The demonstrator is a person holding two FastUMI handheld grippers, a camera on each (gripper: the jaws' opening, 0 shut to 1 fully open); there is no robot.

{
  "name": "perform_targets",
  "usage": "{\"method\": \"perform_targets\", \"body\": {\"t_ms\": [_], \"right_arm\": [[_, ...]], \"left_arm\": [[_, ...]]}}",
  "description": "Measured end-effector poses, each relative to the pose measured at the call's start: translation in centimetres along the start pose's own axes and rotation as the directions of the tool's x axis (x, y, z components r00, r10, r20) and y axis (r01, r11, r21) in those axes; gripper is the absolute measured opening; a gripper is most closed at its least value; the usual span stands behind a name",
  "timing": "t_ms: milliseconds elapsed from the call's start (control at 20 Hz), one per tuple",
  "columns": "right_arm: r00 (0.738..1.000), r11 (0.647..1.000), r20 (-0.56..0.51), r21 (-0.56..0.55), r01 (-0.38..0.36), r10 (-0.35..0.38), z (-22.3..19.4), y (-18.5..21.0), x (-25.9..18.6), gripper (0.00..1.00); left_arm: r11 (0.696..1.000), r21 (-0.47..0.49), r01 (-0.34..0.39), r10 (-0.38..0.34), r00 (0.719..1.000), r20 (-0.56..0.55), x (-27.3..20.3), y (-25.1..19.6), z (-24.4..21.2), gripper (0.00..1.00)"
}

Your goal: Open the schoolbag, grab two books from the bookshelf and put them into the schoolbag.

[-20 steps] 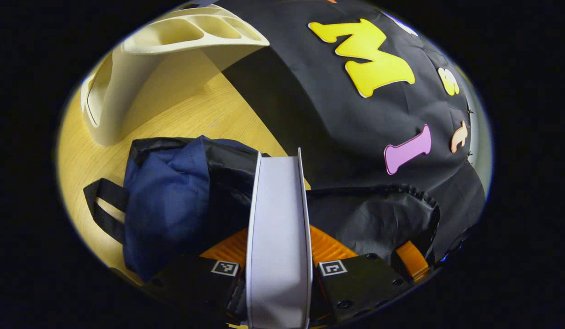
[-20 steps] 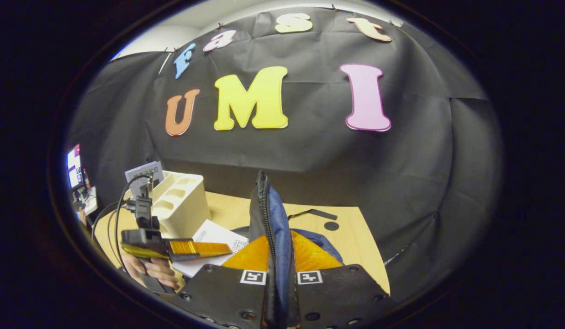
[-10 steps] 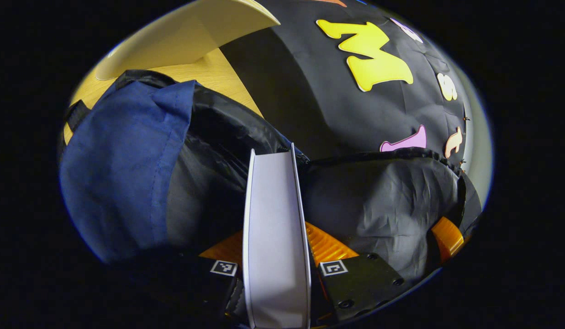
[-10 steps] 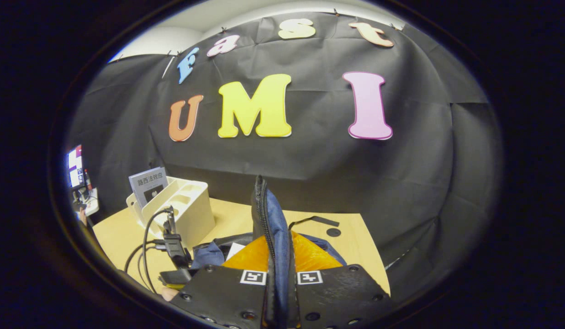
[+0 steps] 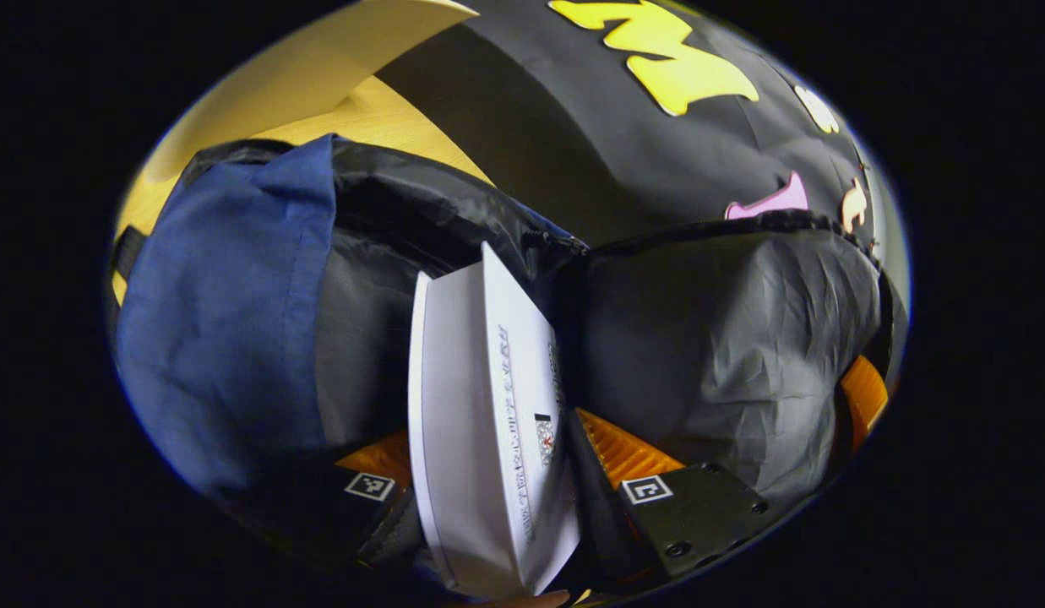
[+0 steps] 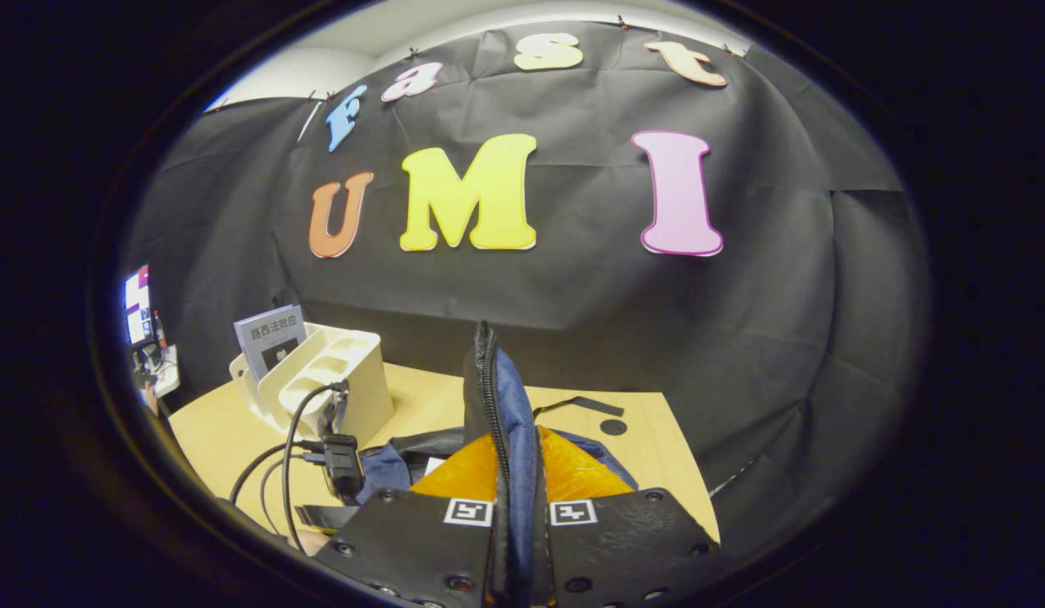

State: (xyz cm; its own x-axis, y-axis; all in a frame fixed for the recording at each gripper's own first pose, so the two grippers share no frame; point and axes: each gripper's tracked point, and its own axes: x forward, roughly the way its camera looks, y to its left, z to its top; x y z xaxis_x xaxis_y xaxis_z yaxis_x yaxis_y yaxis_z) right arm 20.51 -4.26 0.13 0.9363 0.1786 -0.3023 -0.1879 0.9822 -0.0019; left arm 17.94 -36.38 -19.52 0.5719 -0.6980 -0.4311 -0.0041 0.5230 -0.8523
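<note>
The blue schoolbag (image 5: pixel 226 321) lies with its mouth open, its black lining (image 5: pixel 725 338) showing. A white book (image 5: pixel 471 405) stands tilted inside the mouth, between the spread fingers of my left gripper (image 5: pixel 497 439), which is open. In the right gripper view my right gripper (image 6: pixel 509 460) is shut on the schoolbag's zipper edge (image 6: pixel 488 380) and holds it up. The left gripper (image 6: pixel 340 460), with its cables, sits low beside the bag. The cream bookshelf (image 6: pixel 319 380) stands at the back left with a grey book (image 6: pixel 269 338) upright in it.
The wooden table (image 6: pixel 649 456) carries a black strap (image 6: pixel 577 404) and a small dark disc (image 6: pixel 611 426) behind the bag. The bookshelf's side (image 5: pixel 319 59) rises just beyond the bag in the left gripper view. A lit screen (image 6: pixel 138 308) is at the far left.
My left gripper pushed the white book down into the bag's mouth, then its fingers spread and the book tipped sideways. The right gripper kept its hold on the zipper edge.
</note>
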Motion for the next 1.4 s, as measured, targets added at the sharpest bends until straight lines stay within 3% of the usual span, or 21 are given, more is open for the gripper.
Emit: {"method": "perform_targets", "body": {"t_ms": [50, 150, 200, 250, 550, 700, 950, 1400], "right_arm": [[1.000, 1.000, -0.005, 0.001, -0.001, 0.001, -0.1, -0.1, 0.0, 0.10], [1.000, 1.000, -0.014, 0.006, -0.001, 0.001, -0.6, 0.0, -0.1, 0.10], [1.000, 1.000, -0.017, 0.006, 0.000, 0.000, -0.6, 0.0, 0.0, 0.10], [1.000, 1.000, -0.017, 0.006, 0.000, 0.000, -0.7, 0.0, -0.1, 0.10], [1.000, 1.000, -0.024, -0.014, 0.008, -0.009, -0.9, 0.2, -0.2, 0.10], [1.000, 1.000, -0.026, -0.018, 0.015, -0.016, -1.2, 0.3, -0.1, 0.10], [0.999, 1.000, -0.036, -0.025, 0.019, -0.020, -1.6, 0.8, 0.1, 0.10], [0.999, 0.999, -0.049, -0.026, 0.022, -0.024, -1.7, 1.8, 0.5, 0.10]], "left_arm": [[1.000, 0.003, -0.011, 0.012, 1.000, -0.020, -0.1, 0.2, 0.1, 0.85], [0.999, 0.016, -0.034, 0.035, 0.999, -0.039, -1.0, 0.7, 0.5, 0.88], [0.998, 0.039, -0.048, 0.050, 0.998, -0.046, -1.7, 1.4, 0.4, 1.00], [0.995, 0.064, -0.071, 0.074, 0.996, -0.046, -2.4, 2.1, 0.6, 0.89], [0.984, 0.139, -0.115, 0.120, 0.992, -0.033, -7.1, 4.0, 2.3, 0.91], [0.947, 0.244, -0.210, 0.217, 0.976, 0.000, -9.8, 6.2, 2.9, 0.92], [0.863, 0.394, -0.317, 0.291, 0.949, 0.125, -15.0, 8.6, 5.2, 0.92], [0.717, 0.523, -0.460, 0.317, 0.884, 0.343, -24.8, 11.1, 11.6, 0.93]]}}
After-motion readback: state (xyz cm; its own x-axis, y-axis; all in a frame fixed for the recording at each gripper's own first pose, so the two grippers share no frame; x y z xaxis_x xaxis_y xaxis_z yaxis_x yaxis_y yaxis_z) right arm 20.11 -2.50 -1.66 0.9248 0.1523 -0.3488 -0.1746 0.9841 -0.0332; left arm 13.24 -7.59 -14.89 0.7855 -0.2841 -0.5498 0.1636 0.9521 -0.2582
